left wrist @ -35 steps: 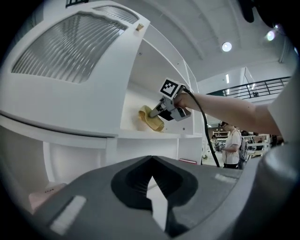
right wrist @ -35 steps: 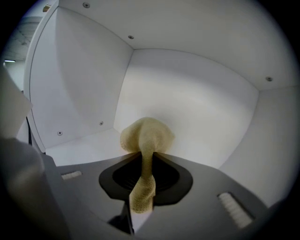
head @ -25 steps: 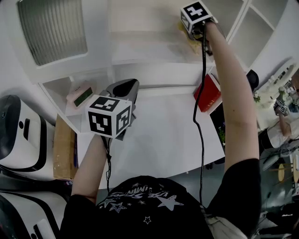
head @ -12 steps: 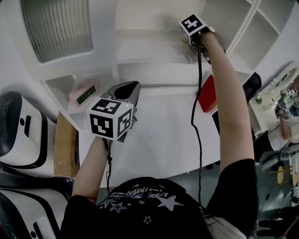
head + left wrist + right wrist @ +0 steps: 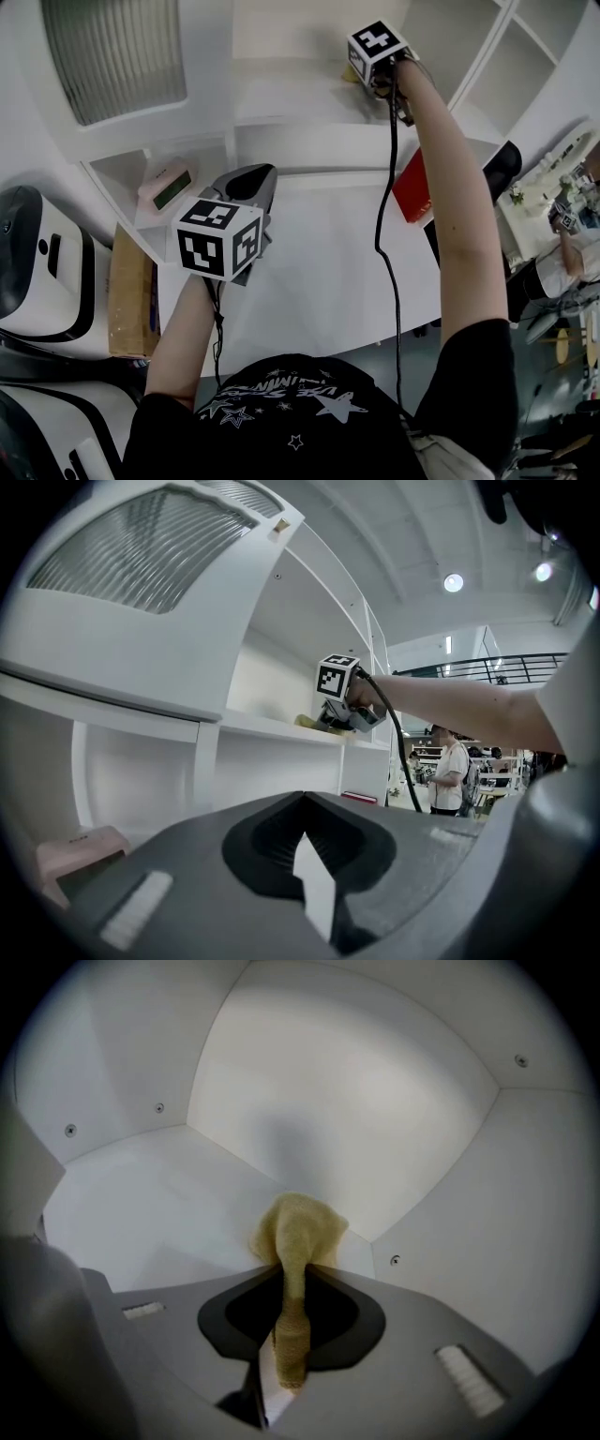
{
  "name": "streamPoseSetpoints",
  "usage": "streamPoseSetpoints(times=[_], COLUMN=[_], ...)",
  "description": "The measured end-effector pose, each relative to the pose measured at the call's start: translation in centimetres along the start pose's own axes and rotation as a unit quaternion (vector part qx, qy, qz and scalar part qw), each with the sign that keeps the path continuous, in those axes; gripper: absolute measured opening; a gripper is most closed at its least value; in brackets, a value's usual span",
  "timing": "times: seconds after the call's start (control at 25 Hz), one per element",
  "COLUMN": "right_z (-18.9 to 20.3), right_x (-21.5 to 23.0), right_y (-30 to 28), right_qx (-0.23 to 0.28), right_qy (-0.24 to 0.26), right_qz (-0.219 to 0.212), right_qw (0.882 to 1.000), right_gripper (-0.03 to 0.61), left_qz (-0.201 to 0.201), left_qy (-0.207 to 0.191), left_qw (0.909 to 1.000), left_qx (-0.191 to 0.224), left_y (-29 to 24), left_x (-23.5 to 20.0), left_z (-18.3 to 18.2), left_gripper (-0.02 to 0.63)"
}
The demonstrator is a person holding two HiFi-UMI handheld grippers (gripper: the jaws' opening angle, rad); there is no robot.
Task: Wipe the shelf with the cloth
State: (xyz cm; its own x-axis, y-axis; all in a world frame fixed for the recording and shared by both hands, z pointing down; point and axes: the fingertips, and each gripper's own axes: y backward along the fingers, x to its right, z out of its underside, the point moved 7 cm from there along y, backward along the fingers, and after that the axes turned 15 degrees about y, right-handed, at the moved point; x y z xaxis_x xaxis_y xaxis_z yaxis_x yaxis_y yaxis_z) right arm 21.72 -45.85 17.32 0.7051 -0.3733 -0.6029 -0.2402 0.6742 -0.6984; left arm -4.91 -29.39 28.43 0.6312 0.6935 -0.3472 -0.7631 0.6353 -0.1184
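Jaws of right gripper [image 5: 292, 1279] clamp the cloth [image 5: 298, 1225].

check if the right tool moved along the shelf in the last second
Yes, the right tool slid left along the shelf, away from the upright divider.

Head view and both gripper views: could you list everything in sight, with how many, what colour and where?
shelf unit: one, white, behind the table.
cloth: one, yellow, on an upper board of the shelf unit.
ribbed panel: one, grey, upper left.
pink device: one, green screen, lower left compartment.
red item: one, far right end of the table.
table: one, white, before the person.
cardboard box: one, brown, left of the table.
bystander: one, white top, background.
left gripper: grey, shut, empty, above the table.
right gripper: grey, shut on the cloth.
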Motion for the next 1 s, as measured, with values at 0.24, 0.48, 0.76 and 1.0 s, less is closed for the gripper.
streamPoseSetpoints(times=[0.24, 0.48, 0.76, 1.0], right_z=[-3.3, -6.5, -9.7, -11.6], right_x=[-3.7, -7.3, -11.2, -13.9], right_y=[1.3, 3.0, 4.8, 6.3], right_qx=[0.044, 0.088, 0.127, 0.170], right_qy=[0.011, 0.033, 0.049, 0.046], right_qz=[-0.046, -0.087, -0.141, -0.199], right_qw=[0.998, 0.992, 0.981, 0.964], right_gripper=[0.084, 0.084, 0.084, 0.084], left_qz=[0.000, -0.005, -0.008, -0.012], left_qy=[0.004, 0.006, 0.007, 0.008], left_qw=[1.0000, 0.9999, 0.9998, 0.9998], left_qx=[0.005, 0.011, 0.015, 0.016], left_y=[0.8, 1.9, 3.3, 4.2], left_x=[-0.7, -1.3, -1.9, -2.5], left_z=[0.0, -0.2, -0.2, -0.5], left_gripper=[0.003, 0.003, 0.003, 0.003])
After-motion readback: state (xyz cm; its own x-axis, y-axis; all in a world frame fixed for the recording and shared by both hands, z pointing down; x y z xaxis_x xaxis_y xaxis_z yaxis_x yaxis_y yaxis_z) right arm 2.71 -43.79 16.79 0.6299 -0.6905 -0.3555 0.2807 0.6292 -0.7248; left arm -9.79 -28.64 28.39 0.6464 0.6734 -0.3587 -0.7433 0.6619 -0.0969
